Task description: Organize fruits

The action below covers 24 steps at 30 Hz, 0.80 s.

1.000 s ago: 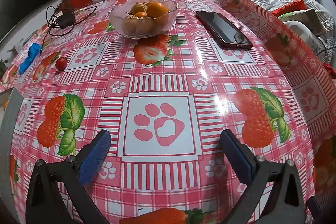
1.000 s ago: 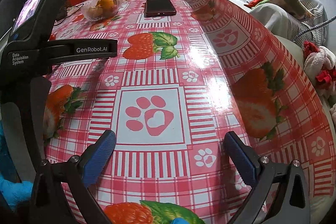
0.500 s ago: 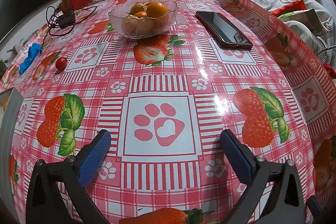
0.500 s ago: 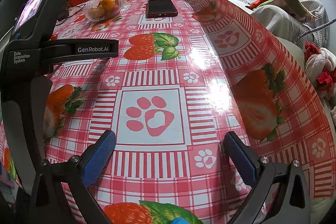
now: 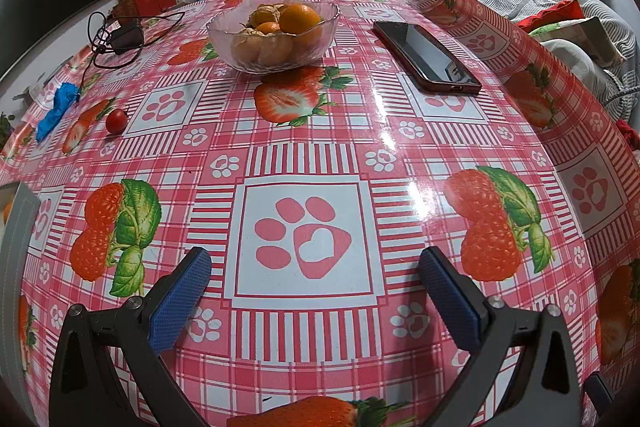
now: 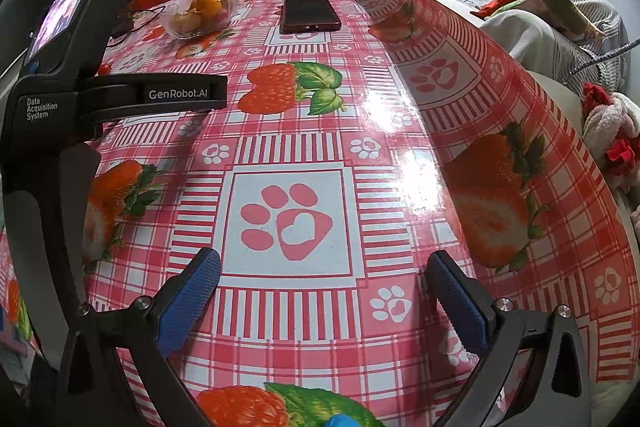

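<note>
Fruit fills the glass bowl (image 5: 273, 37) at the far middle of my table (image 5: 304, 151) — one smooth orange (image 5: 300, 19) sits on top, with paler, rougher-skinned citrus pieces packed beneath and beside it. How many pieces lie under the top layer I cannot tell through the glass. One small red fruit (image 5: 116, 121), round like a cherry tomato, lies loose on the cloth, well apart from the bowl and to its left, near a crumpled blue glove (image 5: 56, 109).

My left gripper (image 5: 314, 289) hangs low over the near end of the table with its blue pads spread wide, nothing between them. My right gripper (image 6: 322, 291) is the same — jaws wide apart, holding nothing, poised above a paw print on the cloth.

A dark phone (image 5: 426, 55) lies flat just to the right of the bowl, not touching it. A black charger with its cable (image 5: 120, 39) rests to the bowl's left. From the right wrist view the bowl (image 6: 200, 14) shows small and far off, beyond my left gripper's body (image 6: 60, 99).
</note>
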Motion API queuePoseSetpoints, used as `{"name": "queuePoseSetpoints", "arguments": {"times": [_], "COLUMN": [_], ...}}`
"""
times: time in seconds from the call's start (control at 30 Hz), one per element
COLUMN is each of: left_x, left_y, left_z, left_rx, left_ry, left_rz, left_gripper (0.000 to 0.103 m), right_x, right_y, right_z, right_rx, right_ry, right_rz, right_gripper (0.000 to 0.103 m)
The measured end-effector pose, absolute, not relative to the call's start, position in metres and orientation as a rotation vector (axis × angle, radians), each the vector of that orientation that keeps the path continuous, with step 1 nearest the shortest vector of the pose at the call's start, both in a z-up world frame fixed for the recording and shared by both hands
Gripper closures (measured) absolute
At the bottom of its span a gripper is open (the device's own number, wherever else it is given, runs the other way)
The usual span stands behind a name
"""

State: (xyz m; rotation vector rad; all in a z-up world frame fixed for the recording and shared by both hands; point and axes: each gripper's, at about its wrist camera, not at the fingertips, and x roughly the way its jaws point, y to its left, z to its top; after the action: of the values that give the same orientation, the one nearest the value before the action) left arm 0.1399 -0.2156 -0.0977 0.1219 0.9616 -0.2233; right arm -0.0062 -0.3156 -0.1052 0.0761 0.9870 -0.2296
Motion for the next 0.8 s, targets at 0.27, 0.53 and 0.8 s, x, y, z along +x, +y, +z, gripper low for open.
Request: {"name": "queuePoseSetpoints", "arguments": {"times": [0.27, 0.53, 0.8], "left_x": [0.1400, 0.1399, 0.1400], "left_y": [-0.2156, -0.2154, -0.2156], "left_z": [-0.0977, -0.0978, -0.0977], "left_rx": [0.122, 0.122, 0.122], "left_ry": [0.961, 0.961, 0.961], "left_rz": [-0.223, -0.223, -0.223], "left_gripper": [0.000, 0.000, 0.000], "right_x": [-0.0052, -0.0055, -0.0057], "right_y": [-0.3160, -0.3153, -0.3155], "right_z": [-0.1049, -0.1056, -0.1052], "right_rx": [0.077, 0.076, 0.076], "right_ry": [0.992, 0.983, 0.985], "right_rz": [-0.227, -0.225, -0.225], "right_gripper": [0.000, 0.000, 0.000]}}
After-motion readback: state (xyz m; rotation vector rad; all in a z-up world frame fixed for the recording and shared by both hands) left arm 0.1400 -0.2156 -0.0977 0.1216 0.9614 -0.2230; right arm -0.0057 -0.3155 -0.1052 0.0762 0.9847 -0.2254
